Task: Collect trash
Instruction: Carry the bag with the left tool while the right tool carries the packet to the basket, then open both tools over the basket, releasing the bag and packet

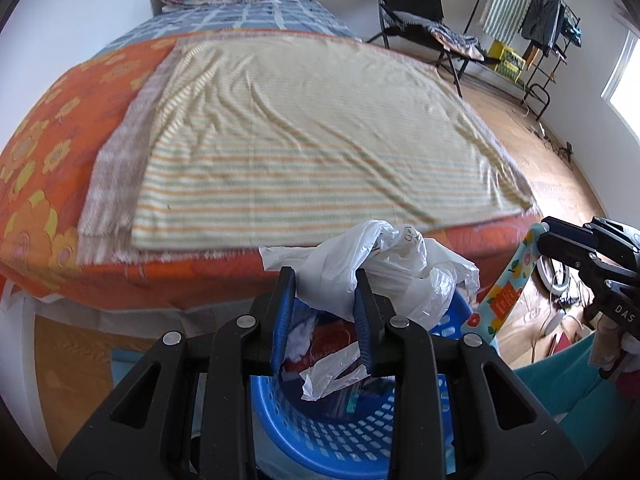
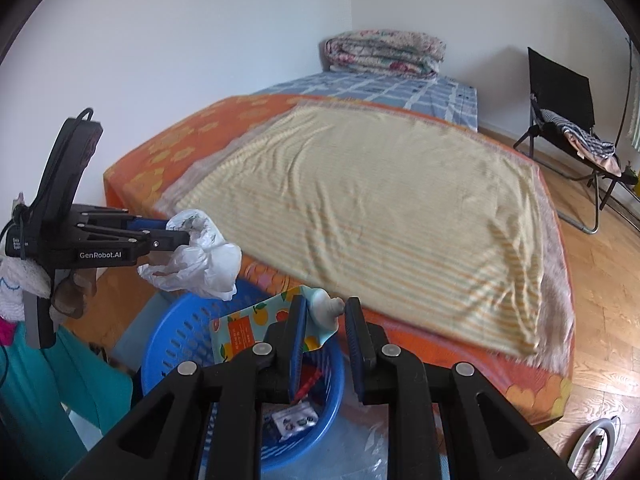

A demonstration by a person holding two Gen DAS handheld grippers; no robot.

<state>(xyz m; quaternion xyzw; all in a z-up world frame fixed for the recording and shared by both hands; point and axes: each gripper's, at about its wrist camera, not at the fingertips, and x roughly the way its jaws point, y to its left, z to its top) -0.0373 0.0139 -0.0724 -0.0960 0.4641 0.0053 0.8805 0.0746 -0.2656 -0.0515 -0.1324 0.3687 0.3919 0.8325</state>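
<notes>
My left gripper is shut on a crumpled white plastic bag and holds it over a blue perforated basket; the bag also shows in the right wrist view. The basket holds red wrappers and other trash. My right gripper holds a fruit-patterned tube by its white cap end above the basket rim. The tube's flat end also shows in the left wrist view beside the right gripper.
A bed with an orange flowered sheet and a striped towel lies just beyond the basket. A folded quilt sits at its head. A black chair and a clothes rack stand on the wooden floor at right.
</notes>
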